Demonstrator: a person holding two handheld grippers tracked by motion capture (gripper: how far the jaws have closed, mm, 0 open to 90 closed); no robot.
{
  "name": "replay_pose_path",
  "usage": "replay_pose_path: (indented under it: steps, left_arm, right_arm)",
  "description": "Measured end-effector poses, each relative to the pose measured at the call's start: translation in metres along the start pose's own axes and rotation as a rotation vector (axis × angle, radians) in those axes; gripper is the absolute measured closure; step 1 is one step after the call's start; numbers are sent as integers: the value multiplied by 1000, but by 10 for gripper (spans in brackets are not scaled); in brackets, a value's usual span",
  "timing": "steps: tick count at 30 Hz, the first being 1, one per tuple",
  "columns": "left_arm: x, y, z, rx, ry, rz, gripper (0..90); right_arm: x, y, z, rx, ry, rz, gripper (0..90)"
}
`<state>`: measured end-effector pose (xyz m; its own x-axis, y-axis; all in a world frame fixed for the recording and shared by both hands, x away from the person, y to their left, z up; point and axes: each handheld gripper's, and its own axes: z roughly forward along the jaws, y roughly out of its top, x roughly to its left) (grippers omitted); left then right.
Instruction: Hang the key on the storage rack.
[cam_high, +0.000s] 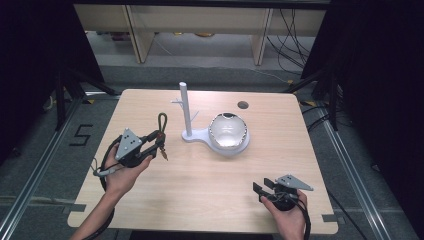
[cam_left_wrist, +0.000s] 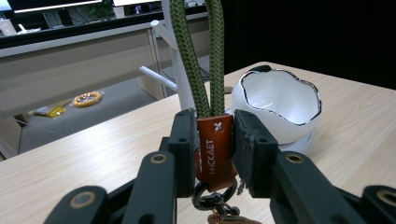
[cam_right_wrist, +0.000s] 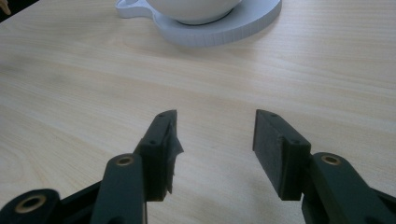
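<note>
My left gripper (cam_high: 159, 142) (cam_left_wrist: 214, 140) is shut on a keychain (cam_left_wrist: 214, 149): a brown leather tab with a green rope loop (cam_high: 162, 121) standing up from it and a metal clasp hanging below. It is lifted off the table, left of a white stand (cam_high: 186, 107) with short pegs. Beside the post, on the same white base, rests a white bowl (cam_high: 228, 131) (cam_left_wrist: 280, 100) with a silvery rim. My right gripper (cam_high: 262, 186) (cam_right_wrist: 215, 140) sits open near the front right of the table, nothing between its jaws.
The light wooden table (cam_high: 200, 190) has a round cable hole (cam_high: 243, 105) at the back right. Black frames and cables stand on the floor on both sides. The white base (cam_right_wrist: 219, 28) of the stand lies ahead of my right gripper.
</note>
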<state>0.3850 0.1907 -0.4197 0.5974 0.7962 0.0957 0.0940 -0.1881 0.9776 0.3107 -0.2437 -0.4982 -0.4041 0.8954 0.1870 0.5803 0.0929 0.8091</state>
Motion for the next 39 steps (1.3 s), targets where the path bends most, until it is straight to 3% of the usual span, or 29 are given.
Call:
replay_pose_path:
  steps: [7,8,9,11,12,14,15,34,39]
  left_arm:
    - [2,2,6,-1,3,-8,694]
    - [3,3,7,4,3,-5,694]
    - [3,3,7,4,3,-5,694]
    - [4,4,9,1,3,-11,694]
    - [5,4,10,3,4,-8,694]
    - [6,5,12,6,5,-10,694]
    - [6,5,13,5,7,-13,694]
    - [16,10,25,14,17,-33,693]
    - [17,11,30,18,16,-34,693]
  right_arm:
    - [0,0,0,0,0,3,505]
    - [3,-1,-1,16,5,42,503]
    - [4,-1,-1,17,8,49,503]
    - [3,-1,0,12,9,40,503]
    - [1,-1,1,-7,11,2,503]
    - [0,-1,2,-9,9,-4,503]
    - [4,-1,-1,16,10,49,503]
    - [6,-1,2,-5,30,57,501]
    - [6,-1,1,11,23,59,501]
